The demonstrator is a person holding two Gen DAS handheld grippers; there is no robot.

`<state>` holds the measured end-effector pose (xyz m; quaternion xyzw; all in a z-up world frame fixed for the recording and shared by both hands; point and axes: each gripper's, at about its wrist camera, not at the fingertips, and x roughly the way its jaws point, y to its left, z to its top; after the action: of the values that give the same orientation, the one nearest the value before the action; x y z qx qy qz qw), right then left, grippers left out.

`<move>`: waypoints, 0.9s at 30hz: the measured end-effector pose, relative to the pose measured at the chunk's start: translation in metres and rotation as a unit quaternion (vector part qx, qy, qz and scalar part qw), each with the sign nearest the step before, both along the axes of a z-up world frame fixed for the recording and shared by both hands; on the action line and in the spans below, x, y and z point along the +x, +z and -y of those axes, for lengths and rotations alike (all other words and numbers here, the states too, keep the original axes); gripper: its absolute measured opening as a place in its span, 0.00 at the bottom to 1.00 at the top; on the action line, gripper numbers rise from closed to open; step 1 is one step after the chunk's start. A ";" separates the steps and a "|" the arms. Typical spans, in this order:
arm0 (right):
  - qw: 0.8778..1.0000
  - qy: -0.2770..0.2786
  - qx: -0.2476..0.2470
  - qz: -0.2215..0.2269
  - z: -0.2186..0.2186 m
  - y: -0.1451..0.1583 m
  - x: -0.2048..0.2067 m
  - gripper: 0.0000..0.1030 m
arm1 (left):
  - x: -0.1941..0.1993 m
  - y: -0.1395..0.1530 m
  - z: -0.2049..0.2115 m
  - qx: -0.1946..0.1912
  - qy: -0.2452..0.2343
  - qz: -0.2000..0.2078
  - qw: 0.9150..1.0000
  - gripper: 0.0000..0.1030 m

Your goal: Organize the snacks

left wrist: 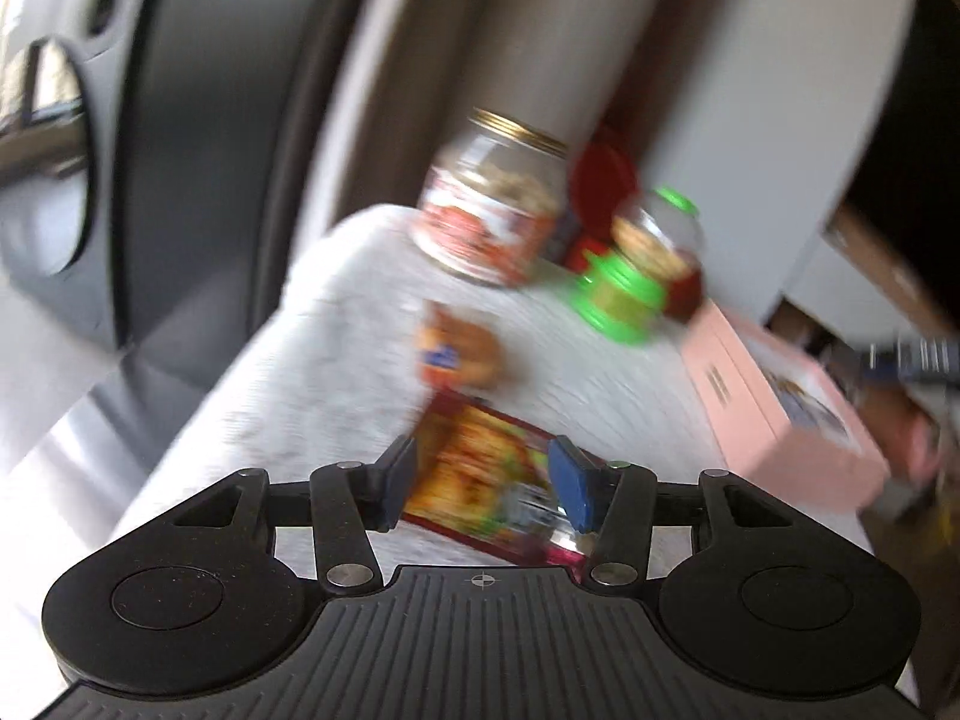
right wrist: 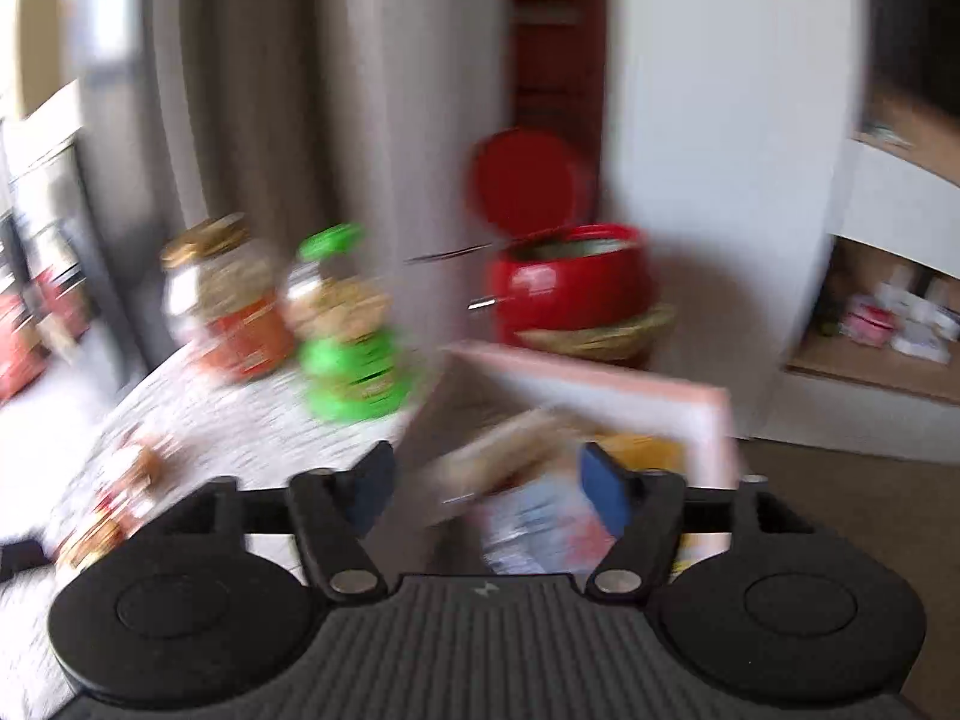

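Note:
Both views are motion-blurred. My left gripper (left wrist: 483, 483) is open above a red and yellow snack packet (left wrist: 492, 480) that lies on the white table (left wrist: 312, 384); its jaws straddle the packet without closing on it. A small orange snack pack (left wrist: 459, 354) lies just beyond. My right gripper (right wrist: 489, 489) is open over a pink box (right wrist: 600, 390) with snack packets (right wrist: 540, 516) inside. A gold-lidded glass jar (left wrist: 489, 213) and a green-lidded jar (left wrist: 651, 240) on a green container (left wrist: 618, 300) stand at the table's far side.
A red pot (right wrist: 570, 288) with its lid raised sits on a woven basket (right wrist: 600, 333) behind the box. The pink box also shows in the left wrist view (left wrist: 774, 402). Shelves with goods (right wrist: 888, 312) are at right. A dark appliance (left wrist: 120, 150) stands left of the table.

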<state>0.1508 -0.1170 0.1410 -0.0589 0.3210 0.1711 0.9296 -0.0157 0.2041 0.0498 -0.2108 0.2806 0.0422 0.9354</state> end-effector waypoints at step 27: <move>0.969 0.177 -0.052 -0.164 -0.262 -0.105 0.023 0.62 | -0.016 -0.029 -0.013 -0.064 -0.042 -0.023 0.997 0.52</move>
<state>0.1733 0.1452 0.0363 -0.1343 0.4620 0.3235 0.8147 -0.0317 0.2166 0.0210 -0.2574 0.3127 -0.0102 0.9142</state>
